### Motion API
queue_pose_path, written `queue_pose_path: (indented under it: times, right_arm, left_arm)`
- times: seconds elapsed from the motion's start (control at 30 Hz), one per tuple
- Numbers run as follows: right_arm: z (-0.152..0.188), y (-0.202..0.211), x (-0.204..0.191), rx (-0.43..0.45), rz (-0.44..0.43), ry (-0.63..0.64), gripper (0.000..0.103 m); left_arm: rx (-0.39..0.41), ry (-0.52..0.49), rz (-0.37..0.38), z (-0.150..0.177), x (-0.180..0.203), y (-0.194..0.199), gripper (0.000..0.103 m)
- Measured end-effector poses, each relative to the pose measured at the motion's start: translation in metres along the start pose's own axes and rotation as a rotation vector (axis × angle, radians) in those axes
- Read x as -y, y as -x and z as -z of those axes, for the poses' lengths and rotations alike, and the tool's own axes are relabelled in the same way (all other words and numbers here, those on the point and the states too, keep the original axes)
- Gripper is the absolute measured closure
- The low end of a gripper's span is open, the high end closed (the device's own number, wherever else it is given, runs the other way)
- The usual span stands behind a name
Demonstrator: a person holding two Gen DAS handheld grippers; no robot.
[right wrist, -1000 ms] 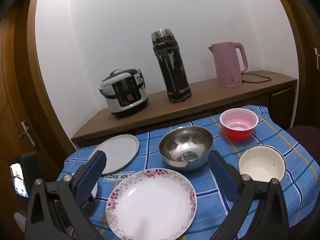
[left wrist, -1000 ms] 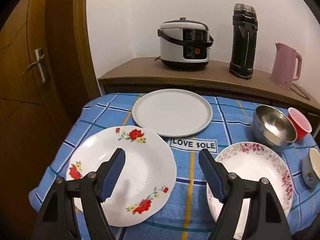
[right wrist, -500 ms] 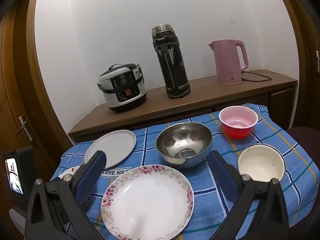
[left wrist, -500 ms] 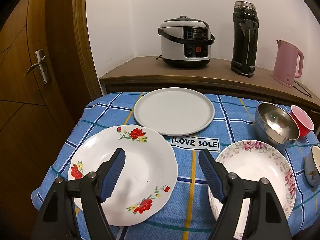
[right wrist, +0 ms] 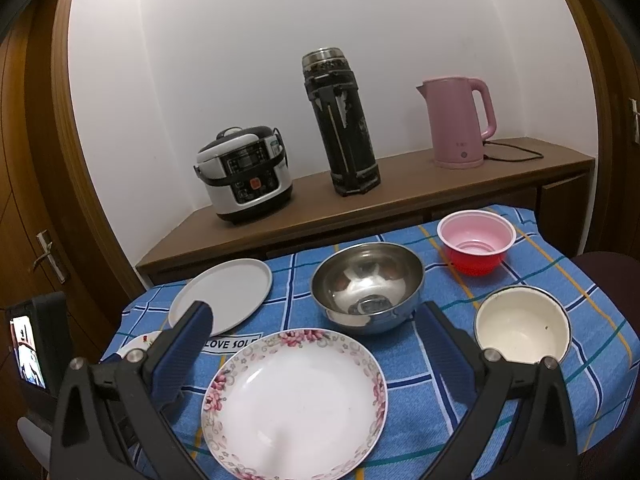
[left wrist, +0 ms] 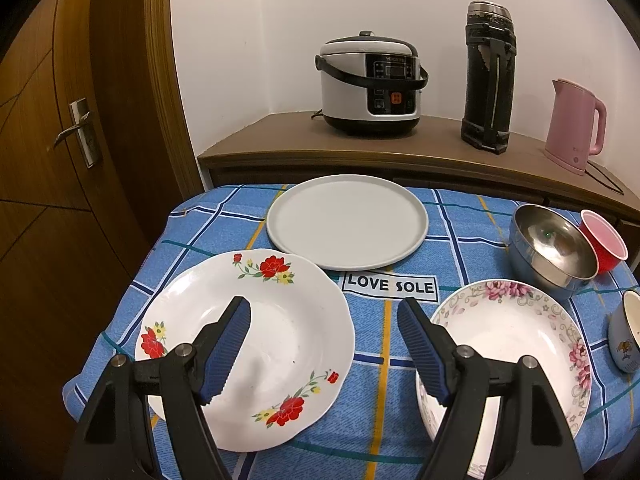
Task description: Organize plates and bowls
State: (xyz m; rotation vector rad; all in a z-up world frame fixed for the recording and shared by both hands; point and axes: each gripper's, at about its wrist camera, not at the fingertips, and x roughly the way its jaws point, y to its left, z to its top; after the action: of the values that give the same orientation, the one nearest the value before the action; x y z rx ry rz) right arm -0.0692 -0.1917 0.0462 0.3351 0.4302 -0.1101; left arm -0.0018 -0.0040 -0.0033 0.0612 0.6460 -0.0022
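On the blue checked tablecloth (left wrist: pixel 460 236) lie a white plate with red flowers (left wrist: pixel 280 328), a plain grey plate (left wrist: pixel 346 220) behind it, and a pink-rimmed floral plate (left wrist: pixel 508 328) (right wrist: pixel 296 396) to the right. A steel bowl (right wrist: pixel 368 280), a red bowl (right wrist: pixel 476 242) and a cream enamel bowl (right wrist: pixel 522 326) sit further right. My left gripper (left wrist: pixel 324 312) hovers open above the gap between the two flowered plates. Open too, my right gripper (right wrist: pixel 316 320) hangs over the pink floral plate. Neither holds anything.
Behind the table runs a wooden counter (left wrist: pixel 280 142) with a rice cooker (left wrist: pixel 370 84), a black thermos (left wrist: pixel 488 76) and a pink kettle (left wrist: pixel 574 124). A wooden door (left wrist: pixel 60 140) stands to the left. The left gripper's body with its screen (right wrist: pixel 30 348) shows in the right wrist view.
Both grippers have drawn back and risen slightly, so the table looks a bit further off. Both stay open and no dish has moved.
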Motion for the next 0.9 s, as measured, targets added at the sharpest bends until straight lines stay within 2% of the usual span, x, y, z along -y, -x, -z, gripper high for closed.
queue_pose_path:
  times: [0.9]
  right_arm:
    - [-0.0001, 0.0011, -0.0001, 0.006, -0.003, 0.002, 0.0]
  left_arm:
    - [-0.005, -0.001, 0.004, -0.0007, 0.0007, 0.001, 0.025]
